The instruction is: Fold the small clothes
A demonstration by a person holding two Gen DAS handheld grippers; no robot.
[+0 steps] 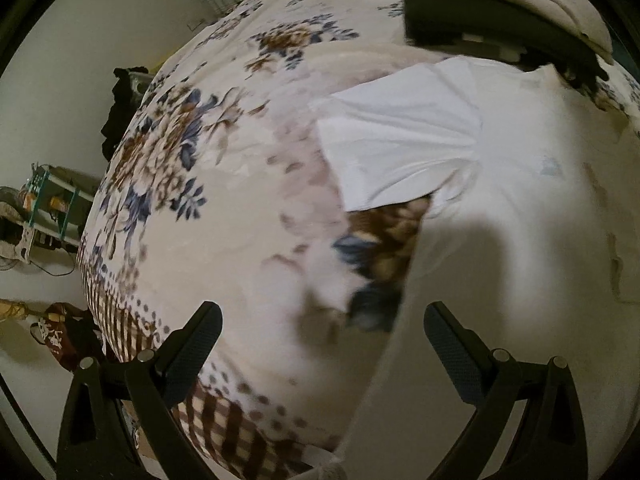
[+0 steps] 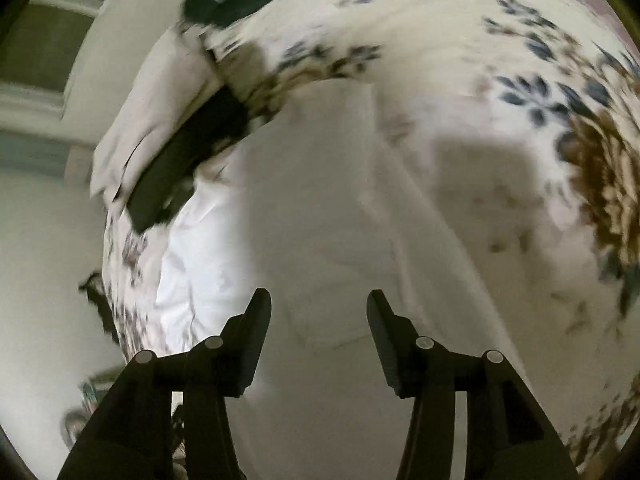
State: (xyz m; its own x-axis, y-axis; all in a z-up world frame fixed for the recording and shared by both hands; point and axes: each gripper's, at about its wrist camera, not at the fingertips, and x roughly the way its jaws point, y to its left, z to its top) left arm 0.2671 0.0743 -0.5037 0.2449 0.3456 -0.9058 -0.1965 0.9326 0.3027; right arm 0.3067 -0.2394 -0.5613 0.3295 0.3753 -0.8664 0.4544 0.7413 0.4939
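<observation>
The left gripper (image 1: 322, 320) and right gripper (image 2: 318, 300) hang over the bed with jaws apart and nothing between them. Below lies the white shirt (image 1: 500, 200), a sleeve folded in, on the flowered bedspread (image 1: 224, 160); beyond it a dark garment (image 1: 480, 12) lies near the bed's far edge.

Nothing legible anywhere in either wrist view. Faint pale-blue mark on the white garment (image 1: 554, 168), right of centre in the left wrist view, too blurred to read. Pale pattern on the dark red item (image 1: 56, 338) at lower left, likewise indecipherable.
</observation>
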